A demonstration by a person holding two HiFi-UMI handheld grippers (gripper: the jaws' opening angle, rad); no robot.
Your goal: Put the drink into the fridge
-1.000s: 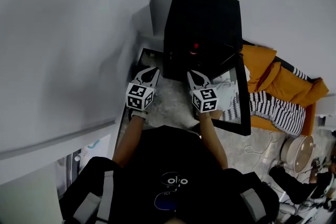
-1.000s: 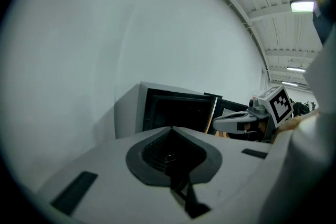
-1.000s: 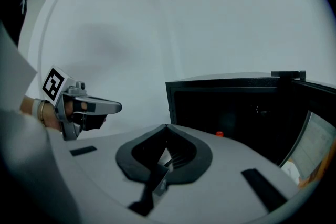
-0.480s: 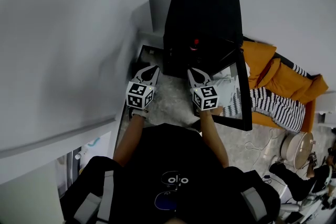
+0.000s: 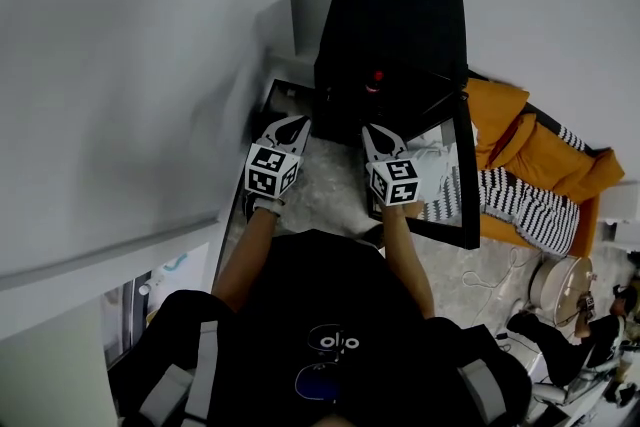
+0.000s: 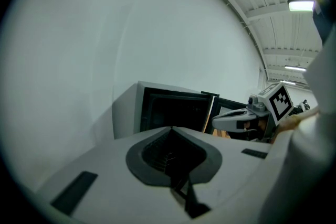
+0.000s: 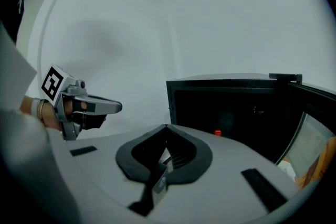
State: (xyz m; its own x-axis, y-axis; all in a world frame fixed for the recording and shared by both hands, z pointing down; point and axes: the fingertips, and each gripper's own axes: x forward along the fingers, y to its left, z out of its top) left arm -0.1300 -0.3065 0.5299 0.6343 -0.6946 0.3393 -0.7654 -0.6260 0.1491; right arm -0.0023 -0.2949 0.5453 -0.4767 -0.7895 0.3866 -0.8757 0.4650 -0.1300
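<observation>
Hovering before the open fridge [image 5: 390, 15], left gripper [image 5: 293, 124] and right gripper [image 5: 374, 133] jaws closed, empty

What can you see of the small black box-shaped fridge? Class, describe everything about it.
The small black box-shaped fridge stands upright close to the white wall. It has a flat black top and a greyer side. Its black-framed, glass-paned door hangs wide open, swung to the right in the head view. The inside is dark, and a small red thing shows there, too small to identify.
</observation>
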